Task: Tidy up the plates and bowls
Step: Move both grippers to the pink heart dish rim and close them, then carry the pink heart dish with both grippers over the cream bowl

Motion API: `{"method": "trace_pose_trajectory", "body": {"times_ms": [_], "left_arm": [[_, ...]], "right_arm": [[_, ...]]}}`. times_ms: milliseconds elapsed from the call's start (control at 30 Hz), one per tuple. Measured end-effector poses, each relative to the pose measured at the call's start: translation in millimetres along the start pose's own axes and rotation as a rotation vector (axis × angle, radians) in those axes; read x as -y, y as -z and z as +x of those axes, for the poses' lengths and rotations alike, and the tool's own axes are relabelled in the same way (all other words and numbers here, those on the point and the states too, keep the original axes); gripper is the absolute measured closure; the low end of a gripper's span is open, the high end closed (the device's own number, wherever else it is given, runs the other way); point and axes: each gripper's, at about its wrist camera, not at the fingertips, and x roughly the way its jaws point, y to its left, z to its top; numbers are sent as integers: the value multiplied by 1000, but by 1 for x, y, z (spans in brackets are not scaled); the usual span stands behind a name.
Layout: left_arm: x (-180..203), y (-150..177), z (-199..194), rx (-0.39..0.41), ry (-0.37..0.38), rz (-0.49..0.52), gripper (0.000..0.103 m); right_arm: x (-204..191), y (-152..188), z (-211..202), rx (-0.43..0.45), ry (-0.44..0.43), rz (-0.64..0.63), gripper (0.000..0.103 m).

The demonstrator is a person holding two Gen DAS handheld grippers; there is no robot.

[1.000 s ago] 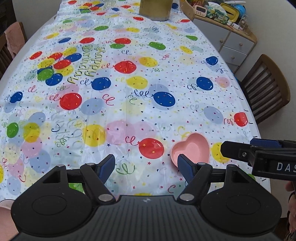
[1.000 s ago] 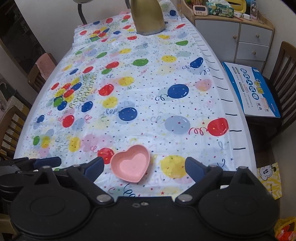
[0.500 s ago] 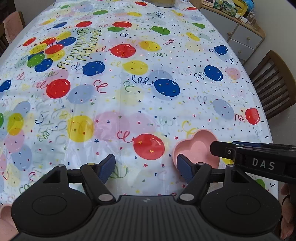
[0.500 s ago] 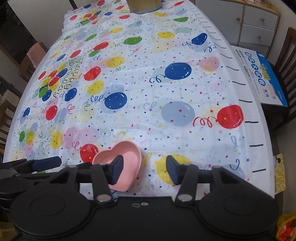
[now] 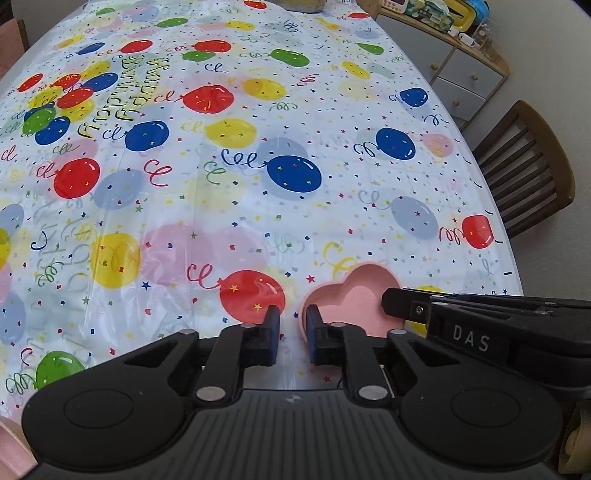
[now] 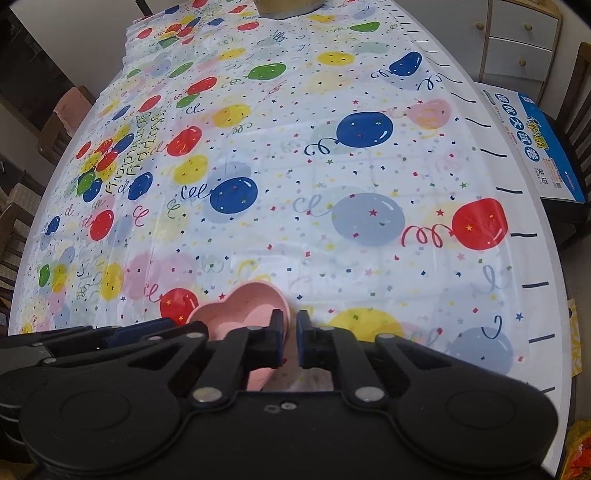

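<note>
A pink heart-shaped bowl (image 5: 354,299) sits near the front edge of the balloon-print tablecloth (image 5: 258,166). My left gripper (image 5: 292,325) has closed its jaws on the bowl's left rim. My right gripper (image 6: 290,328) has closed on the bowl's right rim (image 6: 255,306). The right gripper also shows in the left wrist view (image 5: 480,321), reaching over the bowl's right side. The left gripper shows in the right wrist view (image 6: 110,336) at the bowl's left. Both hold the same bowl at table level.
A wooden chair (image 5: 528,173) stands at the table's right side, with a drawer cabinet (image 5: 461,74) behind it. A blue printed box (image 6: 535,144) lies on a chair at right. A gold object (image 6: 288,7) stands at the far end. Another chair (image 6: 62,122) is at left.
Both grippers moved down and forward to the bowl and closed from wide open onto its opposite rims.
</note>
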Motion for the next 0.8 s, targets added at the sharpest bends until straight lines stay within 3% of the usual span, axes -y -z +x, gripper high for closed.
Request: {"method": "trace_pose_trajectory", "body": {"times_ms": [367,800], "left_arm": [[1,8,-21,-2,34,-2,93],[-1,27,-84,12,74,39,93]], "right_arm": [[-8,6,-13,9,2,6,102],[-29,27,-60,45,-23,20,102]]}}
